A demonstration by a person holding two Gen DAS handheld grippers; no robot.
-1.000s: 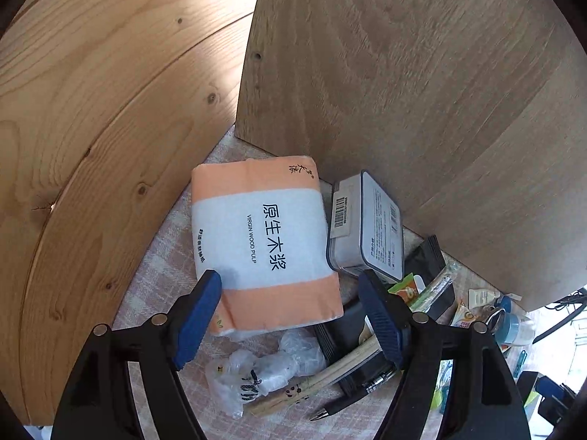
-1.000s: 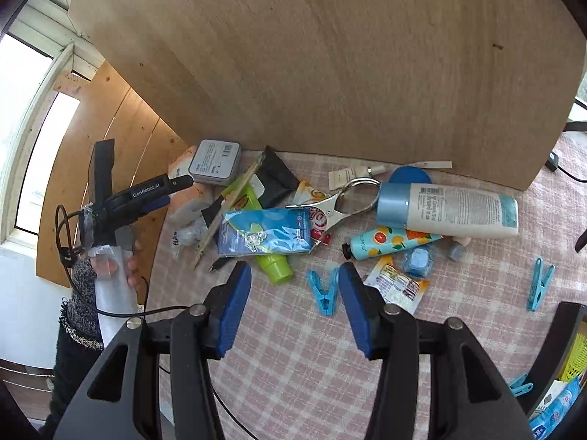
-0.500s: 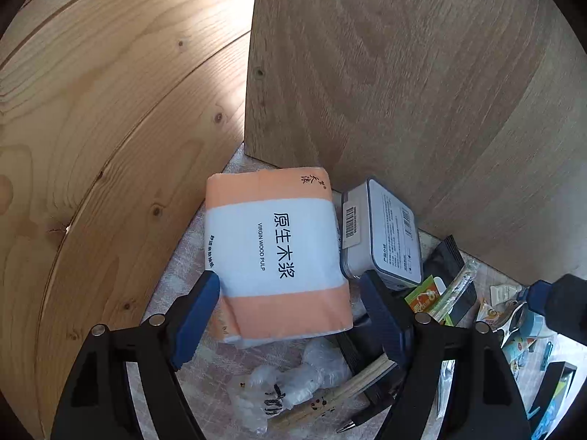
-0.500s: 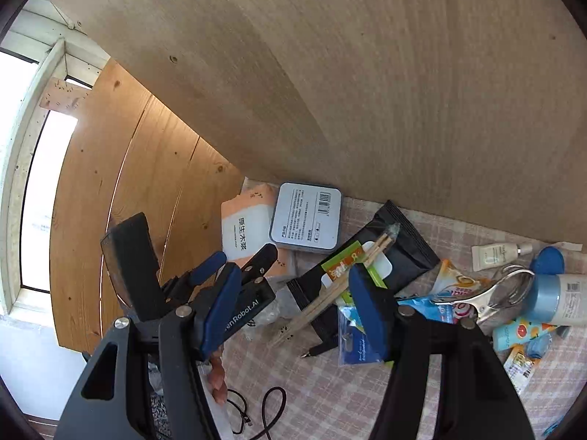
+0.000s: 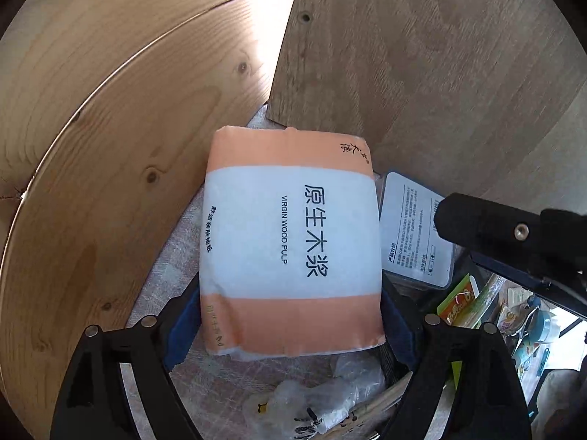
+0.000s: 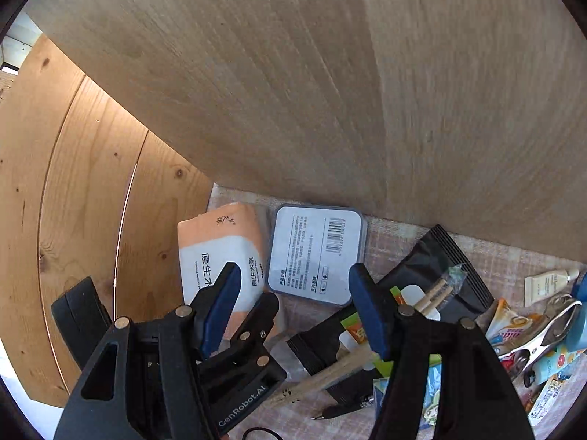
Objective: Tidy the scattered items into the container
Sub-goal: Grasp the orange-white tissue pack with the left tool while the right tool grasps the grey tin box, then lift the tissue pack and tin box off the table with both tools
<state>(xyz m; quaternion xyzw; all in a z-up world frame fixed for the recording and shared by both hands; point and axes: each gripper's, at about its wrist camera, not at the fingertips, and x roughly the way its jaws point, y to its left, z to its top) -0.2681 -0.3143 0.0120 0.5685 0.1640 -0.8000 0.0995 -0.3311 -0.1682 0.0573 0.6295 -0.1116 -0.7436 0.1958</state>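
An orange and white tissue pack (image 5: 290,253) lies in the table's corner between two wooden panels. My left gripper (image 5: 290,330) has its blue fingers on both sides of the pack's near end, touching it. The pack also shows in the right wrist view (image 6: 220,253). A grey tin (image 6: 317,253) with a white label lies right of the pack. My right gripper (image 6: 293,304) is open and empty, hovering just in front of the tin, beside the left gripper. The container is not in view.
A black pouch (image 6: 429,275), wrapped chopsticks (image 6: 367,355), a pen (image 6: 341,409), a green packet, scissors (image 6: 550,319) and tubes clutter the checked cloth to the right. A crumpled clear bag (image 5: 323,399) lies under the left gripper. Wooden panels (image 6: 330,91) wall the back and left.
My left gripper moved forward and closed its fingers around the tissue pack's near end. My right gripper swung left and closer to the tin, now beside the left gripper.
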